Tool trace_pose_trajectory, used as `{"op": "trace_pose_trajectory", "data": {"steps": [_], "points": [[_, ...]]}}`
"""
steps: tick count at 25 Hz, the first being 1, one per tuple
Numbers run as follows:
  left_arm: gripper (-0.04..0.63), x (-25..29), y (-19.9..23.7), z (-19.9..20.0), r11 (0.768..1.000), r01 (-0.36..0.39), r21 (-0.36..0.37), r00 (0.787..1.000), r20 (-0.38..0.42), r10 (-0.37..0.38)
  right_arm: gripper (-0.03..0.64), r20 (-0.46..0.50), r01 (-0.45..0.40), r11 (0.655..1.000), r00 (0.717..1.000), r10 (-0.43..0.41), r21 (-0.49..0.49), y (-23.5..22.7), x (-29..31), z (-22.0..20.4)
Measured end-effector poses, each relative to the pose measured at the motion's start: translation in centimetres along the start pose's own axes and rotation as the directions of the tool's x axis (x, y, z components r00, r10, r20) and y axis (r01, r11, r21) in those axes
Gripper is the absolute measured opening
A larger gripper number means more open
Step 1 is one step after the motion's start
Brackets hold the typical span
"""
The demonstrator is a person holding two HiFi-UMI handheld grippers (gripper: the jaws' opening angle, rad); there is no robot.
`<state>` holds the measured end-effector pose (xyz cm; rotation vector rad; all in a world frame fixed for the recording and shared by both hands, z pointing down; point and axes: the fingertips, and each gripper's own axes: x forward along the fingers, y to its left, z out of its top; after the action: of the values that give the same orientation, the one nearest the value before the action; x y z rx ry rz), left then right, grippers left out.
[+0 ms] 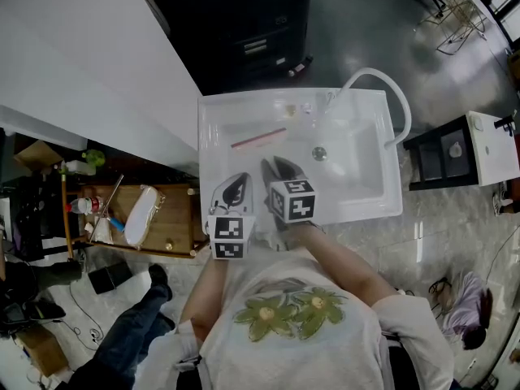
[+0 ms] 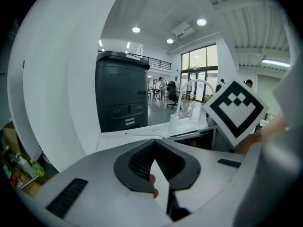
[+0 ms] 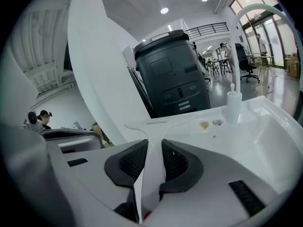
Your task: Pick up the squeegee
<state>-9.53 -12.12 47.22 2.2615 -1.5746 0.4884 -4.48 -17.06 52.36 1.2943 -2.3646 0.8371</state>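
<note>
The squeegee is white with a reddish blade and hangs over the white sink's left counter. My right gripper is shut on its handle. In the right gripper view the white handle runs up between the black pads to the T-shaped head, just beyond the right gripper. My left gripper hovers close beside it on the left, over the sink's front edge. In the left gripper view the left gripper has its tips together with nothing between them. The right gripper's marker cube shows there at the right.
A curved white faucet rises at the sink's back right, with a drain in the basin. A black cabinet stands behind the sink and a white partition to its left. A cluttered wooden cart is at the left and a small stand at the right.
</note>
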Motion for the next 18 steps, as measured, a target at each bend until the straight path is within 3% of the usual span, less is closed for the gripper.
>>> {"op": "trace_pose_trajectory", "data": {"steps": [18], "points": [[0.009, -1.8, -3.9, 1.1, 0.997, -0.048, -0.052, 0.997, 0.064, 0.051, 0.094, 0.153, -0.092, 0.994, 0.983, 0.1, -0.058, 1.2, -7.1, 2.0]]}}
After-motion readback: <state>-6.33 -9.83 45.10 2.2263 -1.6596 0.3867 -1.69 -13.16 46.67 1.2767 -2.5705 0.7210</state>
